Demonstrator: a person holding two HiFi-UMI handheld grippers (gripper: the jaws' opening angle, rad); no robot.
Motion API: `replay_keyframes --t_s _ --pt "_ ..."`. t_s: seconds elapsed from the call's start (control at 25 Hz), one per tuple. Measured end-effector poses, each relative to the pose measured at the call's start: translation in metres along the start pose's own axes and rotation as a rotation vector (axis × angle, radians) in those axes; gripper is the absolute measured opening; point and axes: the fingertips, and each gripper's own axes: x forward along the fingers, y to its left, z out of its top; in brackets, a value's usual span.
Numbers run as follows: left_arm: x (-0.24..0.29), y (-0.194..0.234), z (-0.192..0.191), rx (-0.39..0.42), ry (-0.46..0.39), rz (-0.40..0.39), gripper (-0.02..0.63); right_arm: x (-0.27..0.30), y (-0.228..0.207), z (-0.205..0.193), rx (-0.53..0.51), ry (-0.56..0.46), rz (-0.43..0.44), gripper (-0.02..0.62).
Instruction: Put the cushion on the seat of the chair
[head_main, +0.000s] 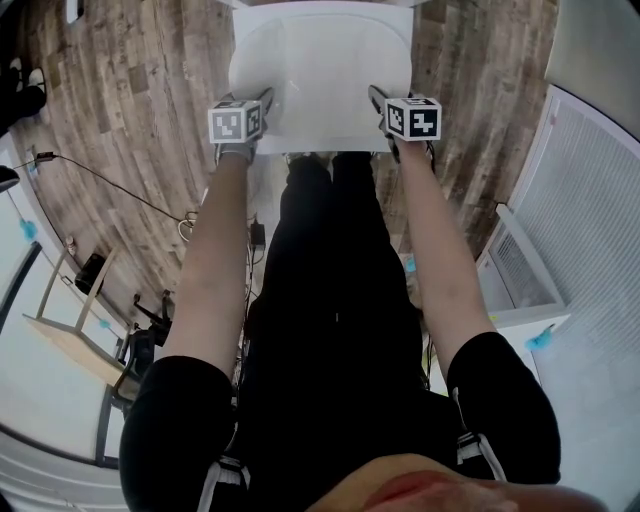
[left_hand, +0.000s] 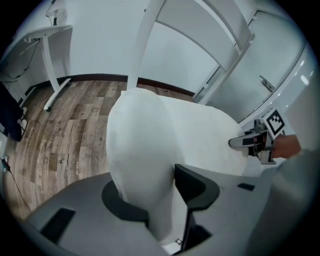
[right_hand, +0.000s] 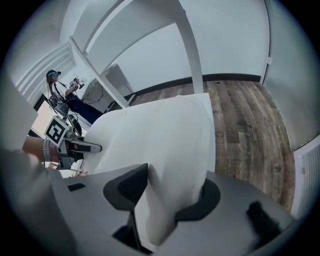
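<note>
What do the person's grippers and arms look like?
Both the left gripper and the right gripper have grey bodies with dark pads, and each carries a cube with black-and-white square markers. The person wears short black sleeves; the forearms are bare.
</note>
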Motion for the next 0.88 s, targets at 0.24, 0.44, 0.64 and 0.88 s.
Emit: replay_keyframes --t_s 0.24,0.44,0.64,0.88 --pt "0.002 0.014 -0.001 -0.021 0.006 0.062 0.279 0.001 -0.015 -0.001 -0.001 0.031 -0.106 0.250" --pt "0.001 0.016 0.000 -0.022 -0.012 0.054 0.299 -0.001 -0.029 -0.005 0.012 0.058 -0.168 0.287" --pt "-0.003 0.020 0.000 -0.015 -0.025 0.091 0.348 -0.011 -0.044 -0.008 0.004 0.051 -0.235 0.295" --pt "-0.024 0.037 -0.003 -0.014 -0.033 0.187 0.374 -0.037 -0.049 0.000 0.003 0.011 -0.279 0.295"
